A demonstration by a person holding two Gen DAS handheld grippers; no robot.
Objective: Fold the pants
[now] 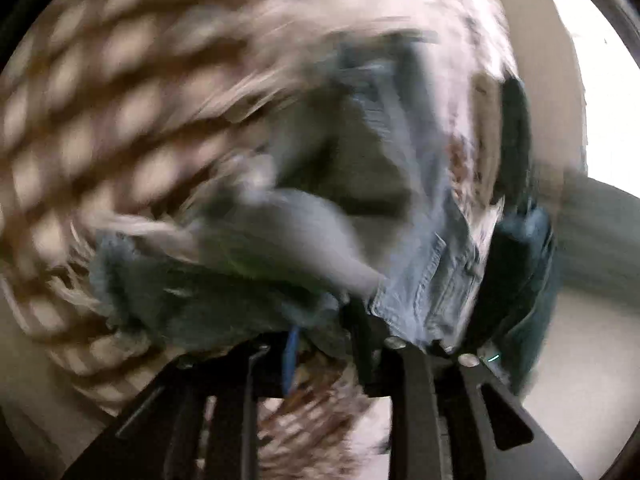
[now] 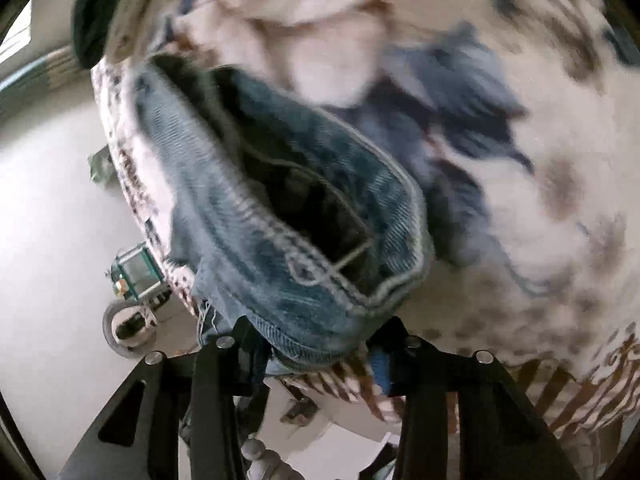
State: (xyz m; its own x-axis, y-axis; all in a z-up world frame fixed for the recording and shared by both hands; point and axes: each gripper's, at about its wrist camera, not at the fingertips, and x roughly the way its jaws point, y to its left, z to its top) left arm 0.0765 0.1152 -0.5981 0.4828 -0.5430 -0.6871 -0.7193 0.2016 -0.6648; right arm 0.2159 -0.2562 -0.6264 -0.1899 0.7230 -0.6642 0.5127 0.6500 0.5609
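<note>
The pants are blue denim jeans (image 1: 416, 264), blurred by motion in both views. My left gripper (image 1: 344, 340) is shut on a bunch of the denim, which hangs over its black fingers. In the right wrist view the jeans' stitched hem or waistband (image 2: 304, 240) gapes open just ahead of my right gripper (image 2: 316, 350), which is shut on the denim edge. Both grippers hold the jeans lifted above a patterned bedspread (image 2: 540, 160). Another part of the jeans (image 2: 452, 92) lies farther off on the spread.
A brown-and-cream checked cloth (image 1: 100, 92) fills the left of the left wrist view. Pale floor (image 2: 52, 184) lies to the left, with a small green-framed object (image 2: 136, 272) and a round bowl-like thing (image 2: 128, 330) on it. A bright window (image 1: 600, 80) is at the right.
</note>
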